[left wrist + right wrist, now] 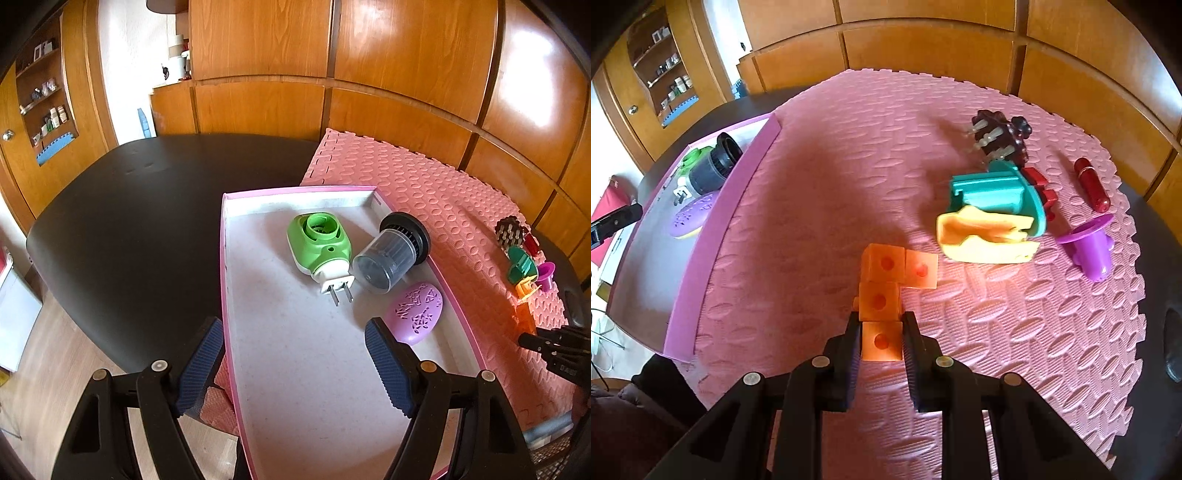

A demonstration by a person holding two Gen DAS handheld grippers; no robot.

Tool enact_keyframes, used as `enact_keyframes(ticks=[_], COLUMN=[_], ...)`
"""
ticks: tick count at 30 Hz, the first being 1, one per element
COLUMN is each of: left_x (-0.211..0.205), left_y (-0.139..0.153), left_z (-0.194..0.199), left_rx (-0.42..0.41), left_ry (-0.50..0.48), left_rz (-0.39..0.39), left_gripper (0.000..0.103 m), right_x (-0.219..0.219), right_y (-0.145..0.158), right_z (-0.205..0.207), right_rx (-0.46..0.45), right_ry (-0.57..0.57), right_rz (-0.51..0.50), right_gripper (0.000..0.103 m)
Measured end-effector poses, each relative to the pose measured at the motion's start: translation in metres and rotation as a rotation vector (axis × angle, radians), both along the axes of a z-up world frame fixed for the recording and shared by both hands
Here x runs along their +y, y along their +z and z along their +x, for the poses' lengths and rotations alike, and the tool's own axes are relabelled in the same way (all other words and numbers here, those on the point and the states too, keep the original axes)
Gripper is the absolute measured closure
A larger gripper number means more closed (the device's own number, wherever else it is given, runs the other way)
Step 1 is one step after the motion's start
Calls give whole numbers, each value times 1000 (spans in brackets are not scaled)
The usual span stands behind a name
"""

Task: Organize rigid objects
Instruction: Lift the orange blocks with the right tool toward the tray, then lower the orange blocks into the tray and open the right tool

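The left tongs [295, 369] hung wide over the pink tray [226, 295], perhaps steadying it for arrivals. On the mat [812, 184], the right tongs [881, 334] pinched the orange blocks [882, 295], likely tray-bound.

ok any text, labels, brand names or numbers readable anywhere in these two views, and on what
None can be read.
Right gripper: faint pale marks on its black arm at the edge of the left wrist view, too small and blurred to read.
Purple oval case: only a cut-out pattern, no letters.
Shelf items in the wooden cabinet: possible labels, too small to read.
Orange cube piece, green plug-in: no print visible.
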State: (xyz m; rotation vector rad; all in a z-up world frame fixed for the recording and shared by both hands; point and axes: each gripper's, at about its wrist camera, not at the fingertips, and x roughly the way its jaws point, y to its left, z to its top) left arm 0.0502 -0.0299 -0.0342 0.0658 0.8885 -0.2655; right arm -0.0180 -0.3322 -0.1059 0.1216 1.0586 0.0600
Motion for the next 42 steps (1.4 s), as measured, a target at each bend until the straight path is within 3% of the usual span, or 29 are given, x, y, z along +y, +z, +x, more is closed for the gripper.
enact_keyframes(ticks=[18, 22, 30, 36, 42], left_x=[8, 12, 35, 60, 67], left_y=[1, 1, 11, 13, 7], left_z=[0, 2, 7, 9, 9], left_rx=[-1, 0, -29, -36, -19], left_ry=[14, 25, 92, 160, 178], left_rz=[-22, -33, -52, -64, -71], left_gripper=[24, 24, 24, 24, 24], right_x=[49, 55, 124, 193, 230], right_y=[34, 57, 96, 76, 39], right_z=[20, 19, 37, 62, 82], right_rx=[-87, -138, -236, -198, -129], right_ry=[92, 101, 296, 446, 489], right_rz=[44, 80, 123, 105, -17], right_gripper=[84, 84, 84, 84, 83])
